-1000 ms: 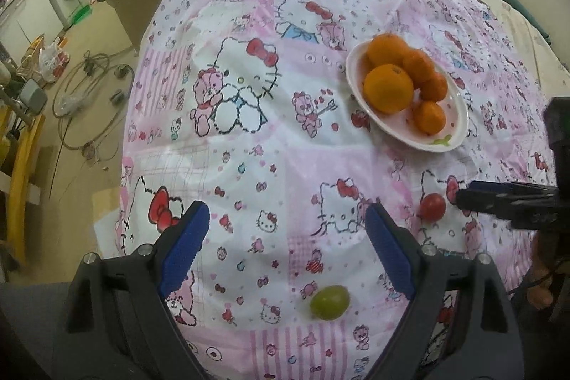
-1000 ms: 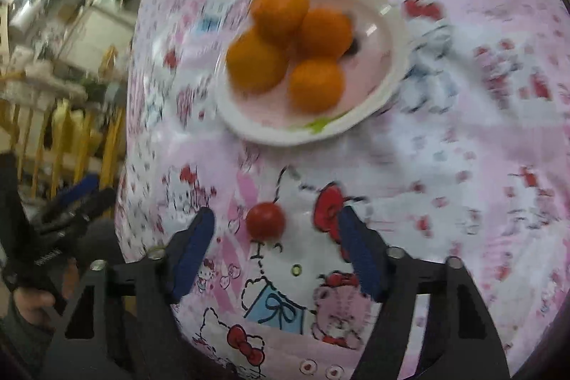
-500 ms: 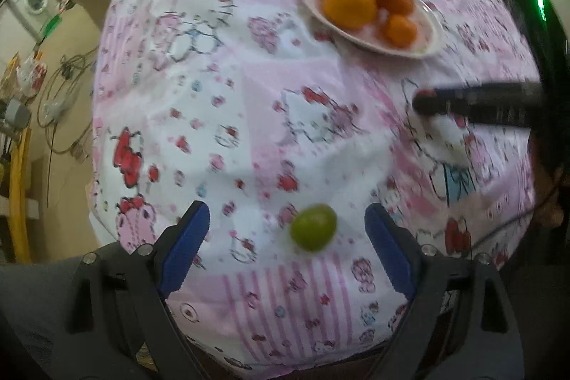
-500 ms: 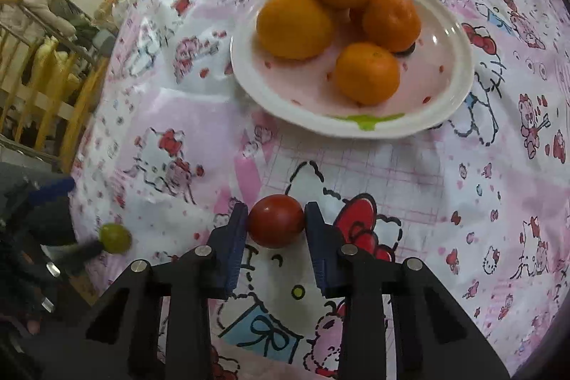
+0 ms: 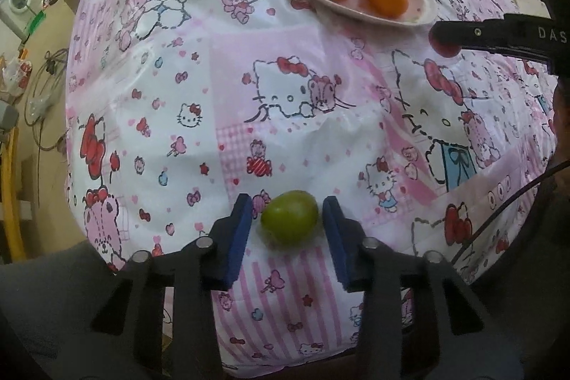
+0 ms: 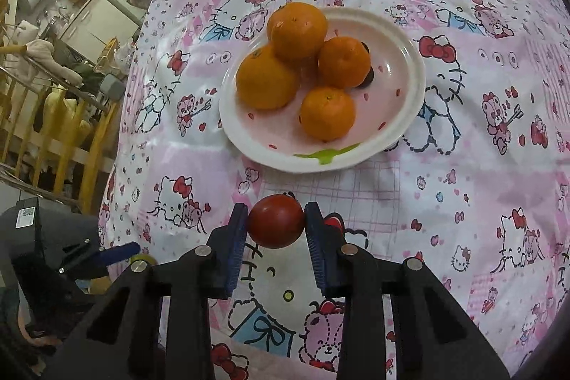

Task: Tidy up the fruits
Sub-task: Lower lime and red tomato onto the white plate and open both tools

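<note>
Fruits sit in three spots. Four oranges (image 6: pixel 295 73) pile on the white plate (image 6: pixel 409 59) on the pink cartoon tablecloth (image 5: pixel 213 77).

Your right gripper (image 6: pixel 276 225) clamps the red fruit (image 6: pixel 276 226): both blue pads (image 6: pixel 238 237) press its sides, just short of the plate's near rim. In the left wrist view the same fruit peeks out under a black finger, beside the plate.

Your left gripper (image 5: pixel 289 219) brackets the green fruit (image 5: pixel 289 217), which lies on the cloth near the table's front edge, well apart from the plate. Its jaws are closing; a thin strip of cloth shows between each pad (image 5: pixel 239 237) and the fruit, so the pads are not yet pressing it.

From the right wrist view, your left gripper's blue tip shows at lower left with a sliver of green under it.

Washing machine (image 5: pixel 17 2) and cables (image 5: pixel 46 88) on the floor, left of the table.
</note>
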Available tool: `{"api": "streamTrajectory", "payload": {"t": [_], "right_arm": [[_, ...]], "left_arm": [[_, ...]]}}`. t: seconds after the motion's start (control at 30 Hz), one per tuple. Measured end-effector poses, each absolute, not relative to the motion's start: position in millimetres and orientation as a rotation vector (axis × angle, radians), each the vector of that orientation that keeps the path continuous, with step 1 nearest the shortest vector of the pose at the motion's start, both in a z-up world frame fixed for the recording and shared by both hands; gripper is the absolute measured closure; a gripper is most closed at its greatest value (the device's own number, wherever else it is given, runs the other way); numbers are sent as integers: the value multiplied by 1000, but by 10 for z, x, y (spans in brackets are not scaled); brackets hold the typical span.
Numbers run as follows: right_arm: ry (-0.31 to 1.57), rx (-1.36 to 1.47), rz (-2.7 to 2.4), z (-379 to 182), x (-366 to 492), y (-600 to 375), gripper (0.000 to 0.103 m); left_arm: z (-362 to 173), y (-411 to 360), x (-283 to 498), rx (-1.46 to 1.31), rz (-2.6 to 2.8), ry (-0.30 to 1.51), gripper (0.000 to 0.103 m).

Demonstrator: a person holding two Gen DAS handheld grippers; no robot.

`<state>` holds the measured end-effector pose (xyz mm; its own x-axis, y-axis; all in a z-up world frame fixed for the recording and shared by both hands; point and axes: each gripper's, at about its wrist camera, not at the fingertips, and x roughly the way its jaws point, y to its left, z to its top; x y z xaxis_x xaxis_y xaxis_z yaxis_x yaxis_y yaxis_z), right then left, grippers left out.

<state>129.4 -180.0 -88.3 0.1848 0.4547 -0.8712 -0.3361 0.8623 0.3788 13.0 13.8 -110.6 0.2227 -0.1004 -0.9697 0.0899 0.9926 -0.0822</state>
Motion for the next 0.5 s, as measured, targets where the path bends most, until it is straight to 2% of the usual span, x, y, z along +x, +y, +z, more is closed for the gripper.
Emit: {"api": "streamTrajectory", "payload": {"t": [0.03, 0.3, 0.5], "right_arm": [[1267, 116, 561, -872, 1297, -1808, 69], [1229, 193, 555, -719, 1349, -2014, 69], [1176, 283, 529, -547, 1521, -2292, 69]], "left_arm": [[-1110, 113, 136, -4, -135, 1342, 77], [-908, 20, 211, -22, -152, 1294, 78], [-565, -8, 661, -59, -159, 1207, 78]]}}
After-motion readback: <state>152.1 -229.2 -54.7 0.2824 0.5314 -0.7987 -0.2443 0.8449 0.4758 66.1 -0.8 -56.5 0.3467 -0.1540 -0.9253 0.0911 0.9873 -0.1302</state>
